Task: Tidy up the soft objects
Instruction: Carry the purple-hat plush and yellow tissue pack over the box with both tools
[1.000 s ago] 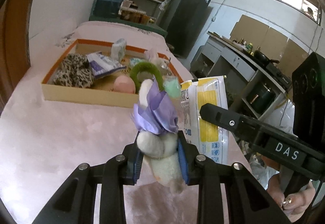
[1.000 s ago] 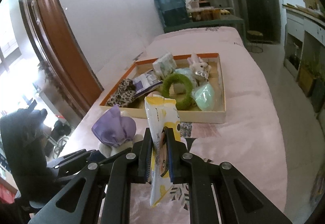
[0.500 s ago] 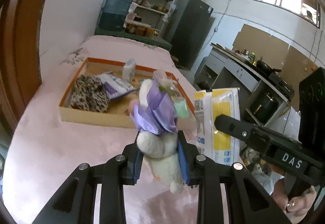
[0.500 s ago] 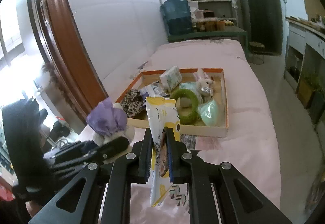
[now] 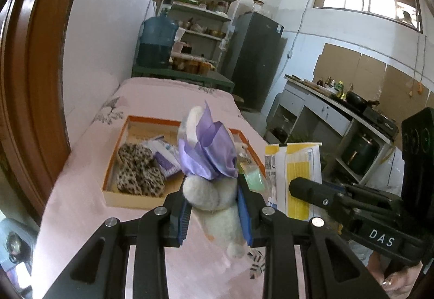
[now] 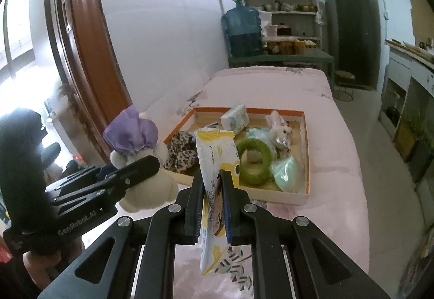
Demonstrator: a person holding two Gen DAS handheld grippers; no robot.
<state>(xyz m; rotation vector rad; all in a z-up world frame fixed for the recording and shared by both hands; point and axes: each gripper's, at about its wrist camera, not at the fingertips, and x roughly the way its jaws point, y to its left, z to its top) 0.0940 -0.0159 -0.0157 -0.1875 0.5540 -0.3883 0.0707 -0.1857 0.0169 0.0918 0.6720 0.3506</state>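
My left gripper (image 5: pixel 214 198) is shut on a white plush toy with a purple bow (image 5: pixel 208 163) and holds it in the air before the box; it also shows in the right wrist view (image 6: pixel 135 147). My right gripper (image 6: pixel 213 190) is shut on a yellow and white wipes pack (image 6: pixel 217 163), also seen in the left wrist view (image 5: pixel 295 177). The shallow cardboard box with an orange rim (image 6: pixel 305 152) lies ahead on the pink table and holds a leopard-print cloth (image 6: pixel 181 150), a green ring (image 6: pixel 253 160), a mint pouch (image 6: pixel 286 169), a small bunny (image 6: pixel 278 128) and a tissue pack (image 6: pixel 235 118).
The pink tablecloth (image 6: pixel 333 158) covers a long table beside a white wall and a brown door frame (image 6: pixel 81 55). A blue water jug (image 6: pixel 242 30), shelves and a dark fridge (image 6: pixel 350 28) stand beyond the table's far end. A kitchen counter (image 5: pixel 325 106) runs on the right.
Both grippers have risen and pulled back from the box with their objects still held. The box now looks smaller and lower in both views.
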